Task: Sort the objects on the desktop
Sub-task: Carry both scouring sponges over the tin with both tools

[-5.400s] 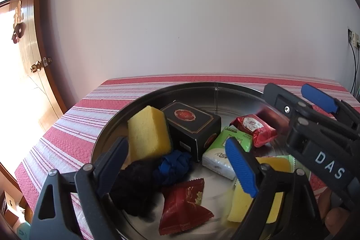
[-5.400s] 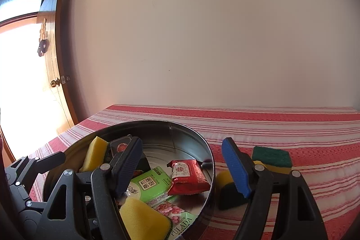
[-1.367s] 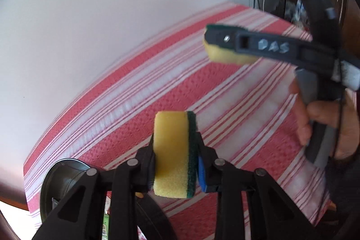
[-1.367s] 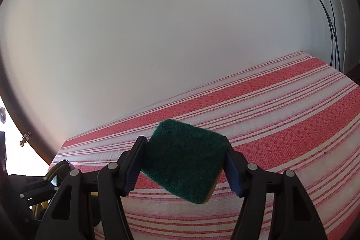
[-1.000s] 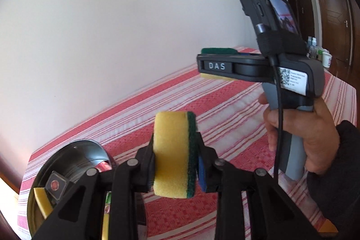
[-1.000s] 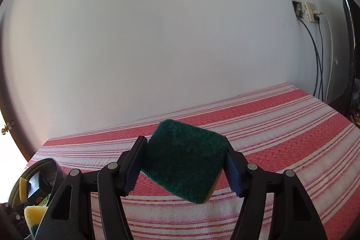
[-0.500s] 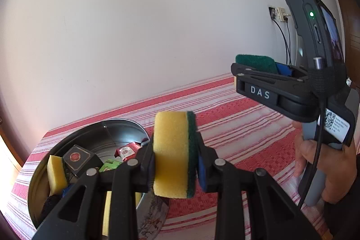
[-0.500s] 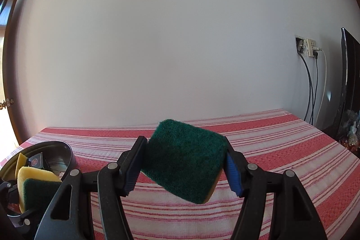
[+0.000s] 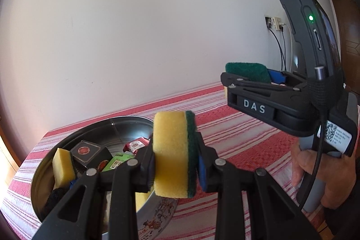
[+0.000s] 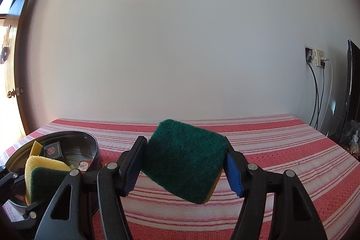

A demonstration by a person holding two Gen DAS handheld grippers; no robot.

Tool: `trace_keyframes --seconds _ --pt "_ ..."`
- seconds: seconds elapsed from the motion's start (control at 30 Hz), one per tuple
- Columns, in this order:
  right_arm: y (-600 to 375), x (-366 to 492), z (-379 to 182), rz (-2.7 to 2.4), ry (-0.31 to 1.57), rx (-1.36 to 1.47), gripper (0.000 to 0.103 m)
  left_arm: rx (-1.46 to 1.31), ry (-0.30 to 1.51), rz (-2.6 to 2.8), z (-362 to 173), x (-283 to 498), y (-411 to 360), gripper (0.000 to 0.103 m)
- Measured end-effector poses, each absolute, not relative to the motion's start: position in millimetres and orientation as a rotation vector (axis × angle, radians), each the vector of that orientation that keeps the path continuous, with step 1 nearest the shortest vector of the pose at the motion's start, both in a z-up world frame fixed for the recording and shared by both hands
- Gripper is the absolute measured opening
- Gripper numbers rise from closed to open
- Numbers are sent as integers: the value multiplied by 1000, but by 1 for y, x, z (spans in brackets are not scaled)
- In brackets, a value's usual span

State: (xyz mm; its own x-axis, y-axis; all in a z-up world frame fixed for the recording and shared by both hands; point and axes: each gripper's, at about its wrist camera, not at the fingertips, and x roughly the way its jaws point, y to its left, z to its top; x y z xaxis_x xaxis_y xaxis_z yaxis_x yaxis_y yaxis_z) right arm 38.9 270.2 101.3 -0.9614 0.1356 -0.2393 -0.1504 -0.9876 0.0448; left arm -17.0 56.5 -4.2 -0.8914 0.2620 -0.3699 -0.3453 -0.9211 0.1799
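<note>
Now the left gripper (image 9: 175,159) is seen turned back toward the round metal tin (image 9: 45,163), which half a second ago lay further off to the left of its view and a second ago was only partly shown. It is clamped on a yellow sponge with a green scouring face (image 9: 173,156), held upright on edge, above the tin's near rim. The right gripper (image 10: 184,163) is clamped on a second sponge (image 10: 184,161), its green face turned to the camera and tilted, a sliver of yellow showing at the lower right; it is held level above the red-and-white striped cloth (image 10: 281,163) covering the bench, to the right of the tin, gripped by the person's right hand (image 9: 324,174). Inside the tin are seen a plain yellow sponge (image 9: 63,168) leaning at the left wall, a black box with a red seal (image 9: 90,153), a green packet (image 9: 117,163), a red packet (image 9: 136,145) and dark cloth (image 9: 56,195) at the near left. A wall socket with cables (image 10: 317,57) is seen at the far right.
</note>
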Motion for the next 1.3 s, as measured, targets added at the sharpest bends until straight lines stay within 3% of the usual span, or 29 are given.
trace_keyframes --seconds 0.87,1.3 --pt "230 34 100 3134 218 -381 67 -418 193 2893 29 7 0 29" --pt "173 2 108 3284 128 -432 67 -535 123 3038 21 -10 -38 29"
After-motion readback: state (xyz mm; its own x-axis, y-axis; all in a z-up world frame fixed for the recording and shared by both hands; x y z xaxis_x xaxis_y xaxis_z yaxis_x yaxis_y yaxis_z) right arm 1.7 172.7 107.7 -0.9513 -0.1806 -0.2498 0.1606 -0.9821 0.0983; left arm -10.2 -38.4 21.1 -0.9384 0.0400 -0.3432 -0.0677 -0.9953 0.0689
